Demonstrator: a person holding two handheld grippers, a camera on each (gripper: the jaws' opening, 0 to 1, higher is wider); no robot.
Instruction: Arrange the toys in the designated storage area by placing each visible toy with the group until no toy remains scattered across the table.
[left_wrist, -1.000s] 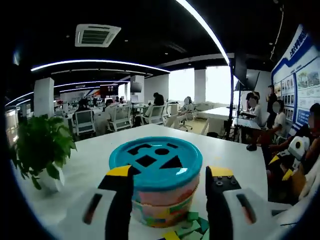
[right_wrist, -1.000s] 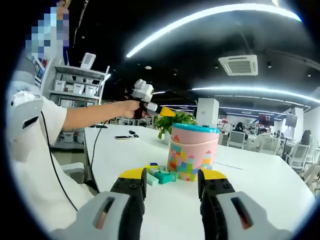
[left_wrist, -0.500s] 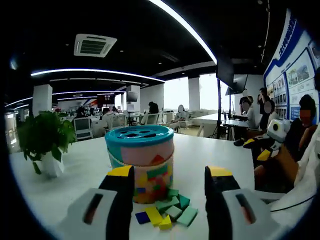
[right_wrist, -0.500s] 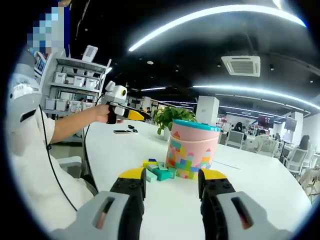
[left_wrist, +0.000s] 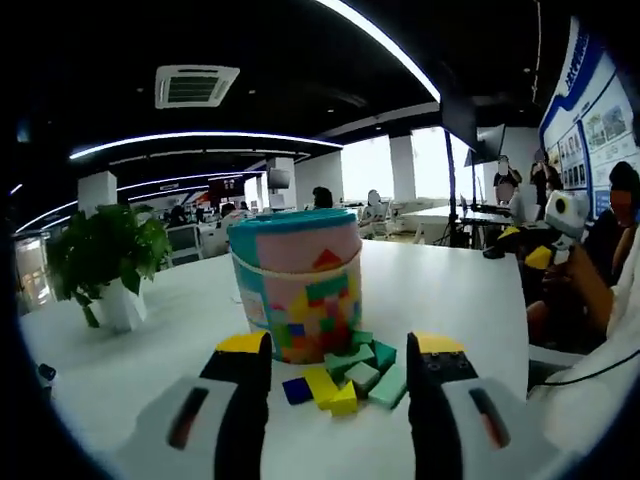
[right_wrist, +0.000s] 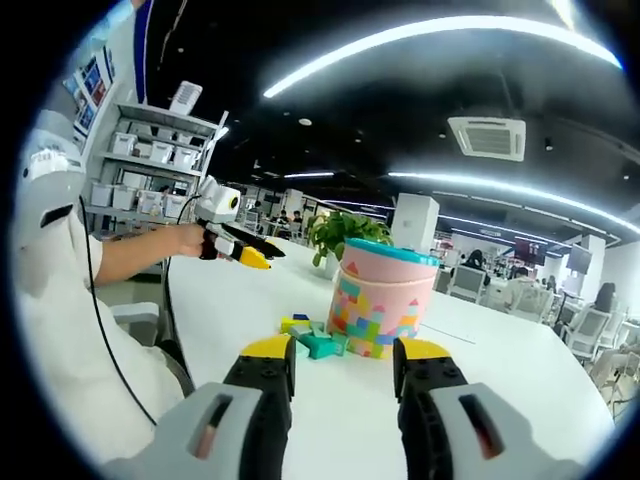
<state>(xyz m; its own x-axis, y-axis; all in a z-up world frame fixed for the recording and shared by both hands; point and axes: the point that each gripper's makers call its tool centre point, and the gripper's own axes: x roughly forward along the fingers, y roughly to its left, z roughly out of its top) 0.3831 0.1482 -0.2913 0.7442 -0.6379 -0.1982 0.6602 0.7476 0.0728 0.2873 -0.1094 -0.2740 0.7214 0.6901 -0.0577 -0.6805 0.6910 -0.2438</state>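
A pink toy bucket (left_wrist: 297, 290) with a teal shape-sorter lid stands on the white table (left_wrist: 150, 345). Loose blocks (left_wrist: 348, 375) in green, yellow and blue lie at its foot. My left gripper (left_wrist: 340, 352) hovers open just in front of that pile, nothing between its yellow-tipped fingers (left_wrist: 242, 345). In the right gripper view the same bucket (right_wrist: 380, 301) and blocks (right_wrist: 312, 340) sit a little ahead of my right gripper (right_wrist: 342, 352), which is open and empty. The left gripper (right_wrist: 235, 244) appears there too, held in a hand (right_wrist: 187, 240) over the table's left part.
A potted green plant (left_wrist: 105, 265) stands on the table left of the bucket. A person in white (right_wrist: 60, 290) sits at the near edge. Office chairs, desks and people fill the background; shelves (right_wrist: 150, 165) stand behind the person.
The left gripper has dropped lower and closer to the table, so the bucket now shows side-on with the blocks nearer its jaws. The right view barely shifted.
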